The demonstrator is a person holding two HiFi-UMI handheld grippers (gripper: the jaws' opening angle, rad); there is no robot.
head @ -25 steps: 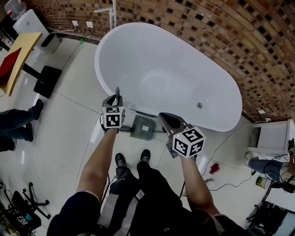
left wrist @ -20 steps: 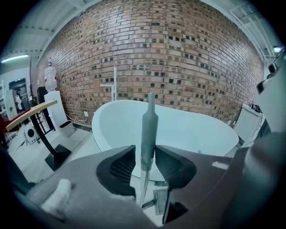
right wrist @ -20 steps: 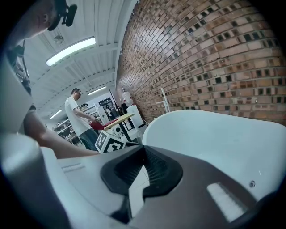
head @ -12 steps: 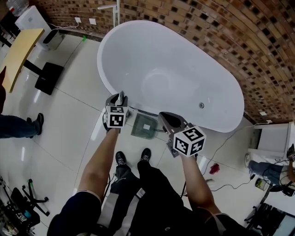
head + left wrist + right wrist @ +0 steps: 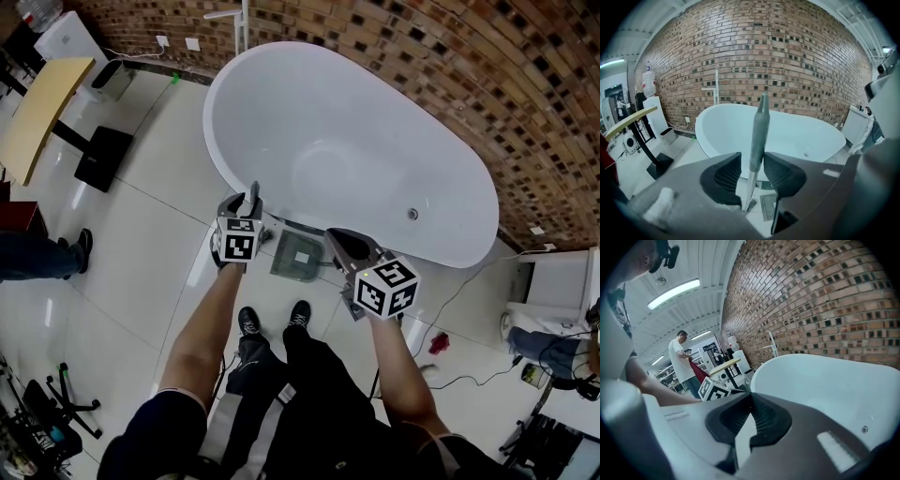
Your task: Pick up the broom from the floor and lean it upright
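The broom stands upright with its grey-green handle between the jaws of my left gripper. Its metal shaft runs down to the floor in front of the white bathtub. Those jaws have just been opening: a gap shows beside the left pad, and the handle rests by the right pad unpressed. In the head view the handle tip sits at the rim of the tub, just ahead of the left gripper. My right gripper hovers to the right, its fingertips closed together on nothing.
A square grey plate lies on the tiles between the grippers. A brick wall and a standing tap back the tub. A person's legs, a yellow table, a white cabinet and floor cables surround the spot.
The left gripper and the broom handle keep their place at the tub rim. The person at the left has drawn back towards the picture's edge.
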